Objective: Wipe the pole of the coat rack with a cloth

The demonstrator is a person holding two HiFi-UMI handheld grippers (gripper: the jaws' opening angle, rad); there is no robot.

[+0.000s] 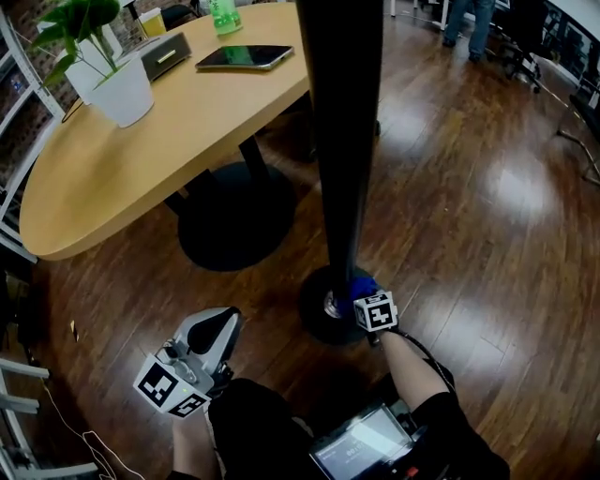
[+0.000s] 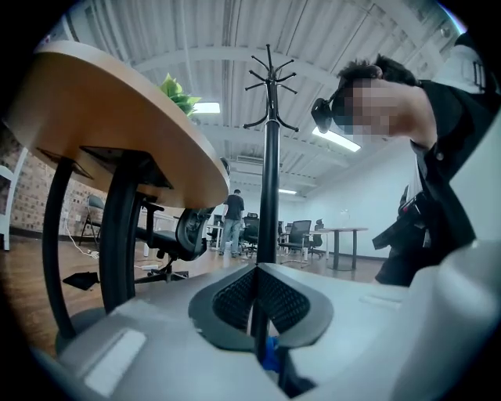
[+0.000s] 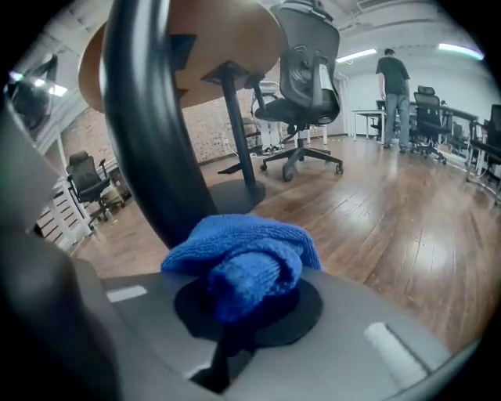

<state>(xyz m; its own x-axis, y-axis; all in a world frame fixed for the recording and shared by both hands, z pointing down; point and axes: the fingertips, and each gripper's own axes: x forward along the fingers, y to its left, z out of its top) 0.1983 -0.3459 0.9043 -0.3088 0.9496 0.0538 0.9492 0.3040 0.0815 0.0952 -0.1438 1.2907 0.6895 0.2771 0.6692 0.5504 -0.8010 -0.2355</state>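
The coat rack's black pole (image 1: 342,141) runs down to its round base (image 1: 319,314) on the wooden floor. My right gripper (image 1: 366,298) is low beside the pole, just above the base, shut on a blue cloth (image 1: 361,285) that touches the pole. In the right gripper view the bunched cloth (image 3: 243,262) sits clamped in the right gripper (image 3: 235,313), with the pole (image 3: 149,133) close at the left. My left gripper (image 1: 223,323) hangs apart at the lower left, shut and holding nothing. The left gripper view shows the left gripper (image 2: 258,301) facing the pole (image 2: 270,196) and its hooks.
A wooden table (image 1: 94,178) with a black pedestal foot (image 1: 230,220) stands left of the pole; it carries a potted plant (image 1: 112,80), a tablet (image 1: 246,57) and a green bottle (image 1: 223,15). Office chairs (image 3: 301,94) and a standing person (image 3: 395,86) are farther off. A screen (image 1: 361,445) rests at my lap.
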